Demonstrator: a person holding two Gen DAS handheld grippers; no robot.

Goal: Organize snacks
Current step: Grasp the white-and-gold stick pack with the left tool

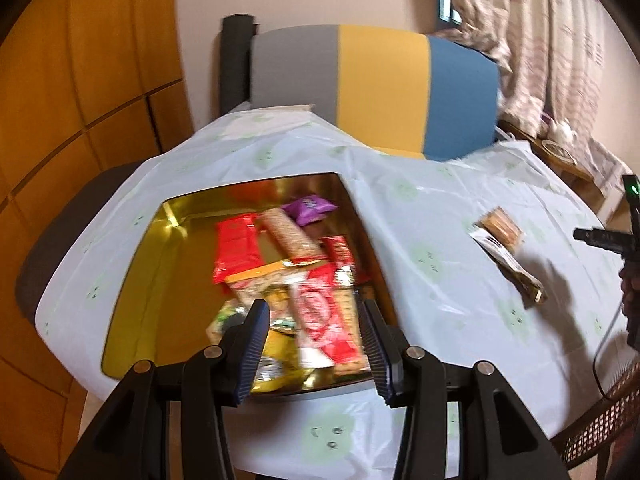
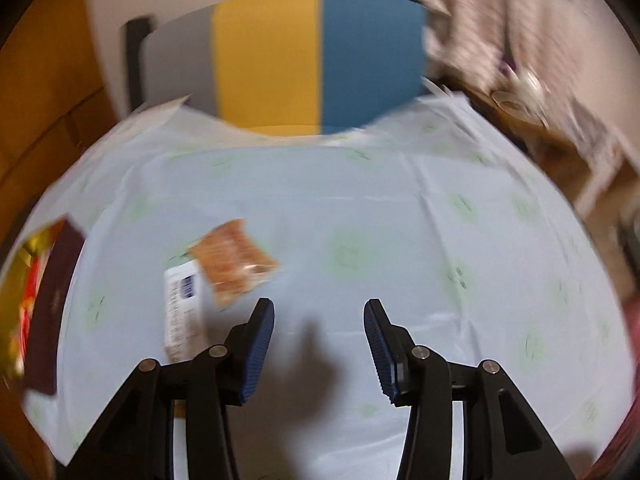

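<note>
A gold tin (image 1: pixel 176 280) sits on the pale tablecloth, holding several snacks: a red pack (image 1: pixel 236 248), a purple bag (image 1: pixel 308 208), a biscuit roll (image 1: pixel 290 236) and a red-and-white bar (image 1: pixel 320 312). My left gripper (image 1: pixel 314 320) hovers open over the tin's near end, its pads pressing on nothing. To the right on the cloth lie a clear biscuit packet (image 1: pixel 500 228) and a long packet (image 1: pixel 516 276). In the right wrist view my right gripper (image 2: pixel 319 316) stands open and empty above the cloth. The biscuit packet (image 2: pixel 234 258) and a white-labelled packet (image 2: pixel 184 312) lie ahead to its left.
A grey, yellow and blue chair back (image 1: pixel 380 84) stands behind the table. The tin (image 2: pixel 16 280) and its dark maroon side (image 2: pixel 52 304) show at the right wrist view's left edge. Curtains and a low wooden shelf (image 1: pixel 560 152) are at the far right. A wooden wall (image 1: pixel 80 80) stands left.
</note>
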